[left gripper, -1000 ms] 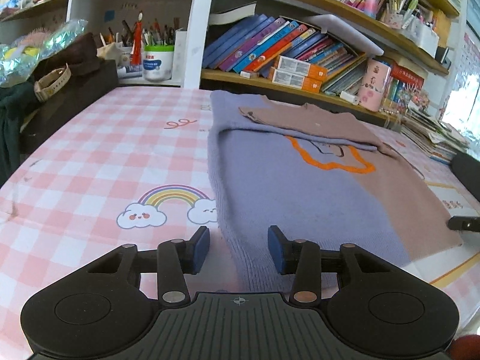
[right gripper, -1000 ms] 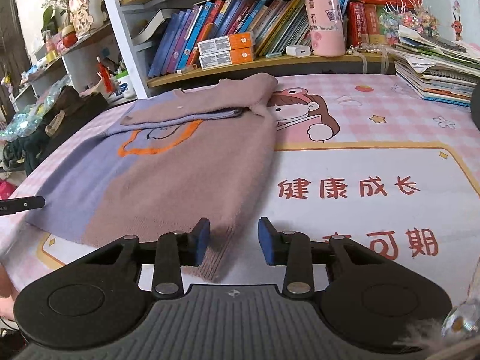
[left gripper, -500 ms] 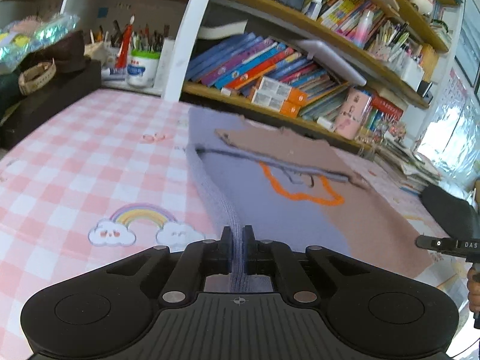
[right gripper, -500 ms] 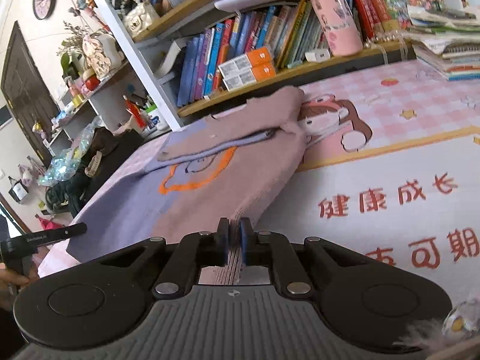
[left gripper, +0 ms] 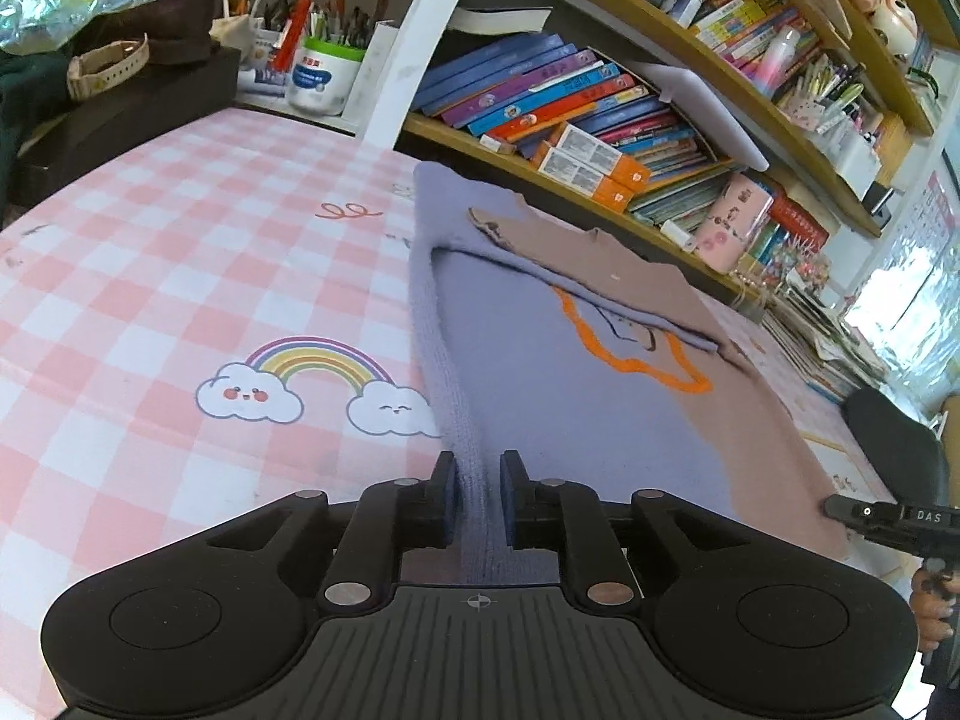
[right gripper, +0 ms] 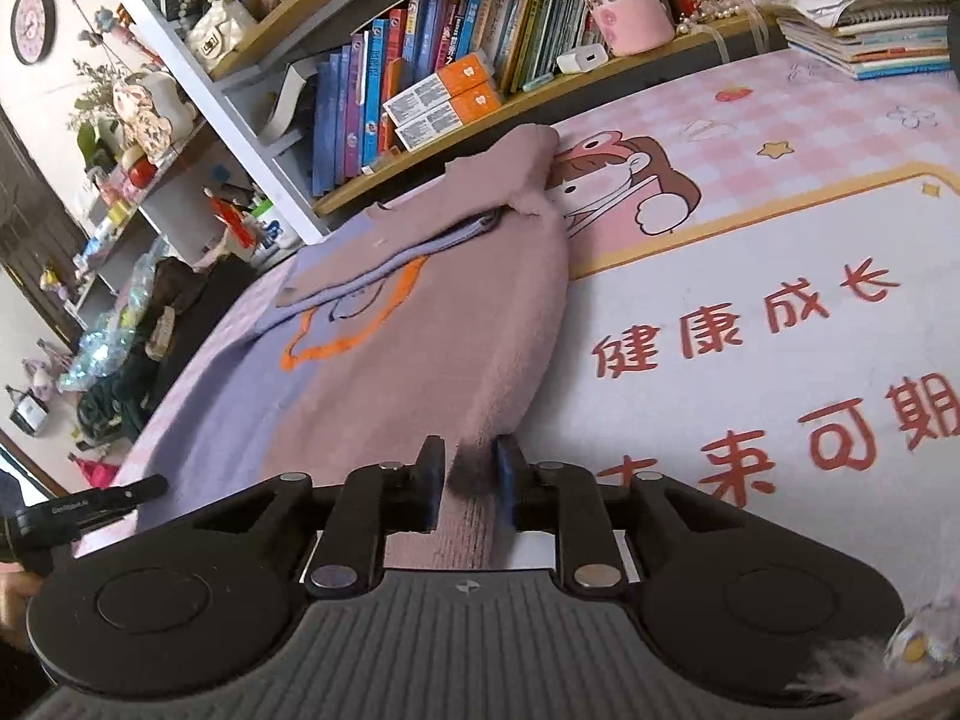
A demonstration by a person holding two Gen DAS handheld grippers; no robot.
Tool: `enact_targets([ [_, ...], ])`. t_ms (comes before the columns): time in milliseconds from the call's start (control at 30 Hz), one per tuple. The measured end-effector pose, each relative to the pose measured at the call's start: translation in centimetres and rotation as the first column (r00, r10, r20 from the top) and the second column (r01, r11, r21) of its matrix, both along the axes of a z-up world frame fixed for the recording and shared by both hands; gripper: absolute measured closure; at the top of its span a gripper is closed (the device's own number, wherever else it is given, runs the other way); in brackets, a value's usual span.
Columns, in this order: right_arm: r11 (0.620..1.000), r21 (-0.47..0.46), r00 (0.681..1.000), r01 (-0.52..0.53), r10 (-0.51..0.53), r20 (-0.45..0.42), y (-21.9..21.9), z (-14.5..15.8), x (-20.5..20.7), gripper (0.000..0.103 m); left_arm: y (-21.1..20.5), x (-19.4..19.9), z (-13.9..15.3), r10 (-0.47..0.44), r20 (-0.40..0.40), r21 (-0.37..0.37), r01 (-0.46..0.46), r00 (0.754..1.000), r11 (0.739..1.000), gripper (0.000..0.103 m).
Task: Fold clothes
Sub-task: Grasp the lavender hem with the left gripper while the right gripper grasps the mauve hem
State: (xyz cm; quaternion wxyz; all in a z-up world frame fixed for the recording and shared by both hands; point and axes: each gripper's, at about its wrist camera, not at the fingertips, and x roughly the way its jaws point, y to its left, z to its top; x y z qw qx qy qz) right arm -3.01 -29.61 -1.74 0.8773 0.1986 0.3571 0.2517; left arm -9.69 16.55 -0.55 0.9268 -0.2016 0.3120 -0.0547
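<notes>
A lilac and dusty-pink sweater with an orange outline design lies flat on the pink checked mat, its sleeves folded across the chest. My left gripper has the lilac hem corner between its pads. Its jaws are opening a little, but the fabric still fills the gap and rises in a taut ridge. My right gripper has the pink hem corner of the sweater between its pads. Those jaws are opening slightly too, with the cloth still pinched and raised.
A bookshelf packed with books runs along the far edge of the mat, with a pink cup on it. A pile of booklets lies at the far right. A dark bag with a watch stands at the left.
Both grippers stood open over the hem a second ago, then shut on its two corners and raised them. Their jaws now stand slightly wider than half a second ago. Both views have rolled.
</notes>
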Motion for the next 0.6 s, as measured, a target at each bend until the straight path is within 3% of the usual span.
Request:
enact_targets([
  [200,1.0,0.014,1.0,-0.028,0.028,-0.002,0.8,0.0,0.2,0.08,0.2,0.1,-0.2,0.002,0.005,-0.038,-0.002,1.0,0.999,0.082],
  [300,0.999,0.019,0.999,-0.036,0.036,0.0,1.1,0.0,0.2,0.08,0.2,0.0,-0.3,-0.012,0.018,-0.054,0.013,1.0,0.998,0.075],
  [367,0.999,0.023,0.999,-0.042,0.042,-0.001,1.2,0.0,0.2,0.08,0.1,0.0,-0.3,-0.037,0.034,-0.066,0.039,0.999,0.997,0.055],
  [433,0.999,0.022,0.999,-0.047,0.047,-0.003,1.3,0.0,0.3,0.08,-0.2,0.2,-0.2,-0.067,0.048,-0.071,0.07,0.997,0.995,0.043],
  [600,0.998,0.034,0.999,-0.049,0.049,-0.004,1.1,-0.1,0.4,0.08,-1.2,0.5,0.1,-0.066,0.042,-0.021,0.067,0.997,0.998,0.042],
])
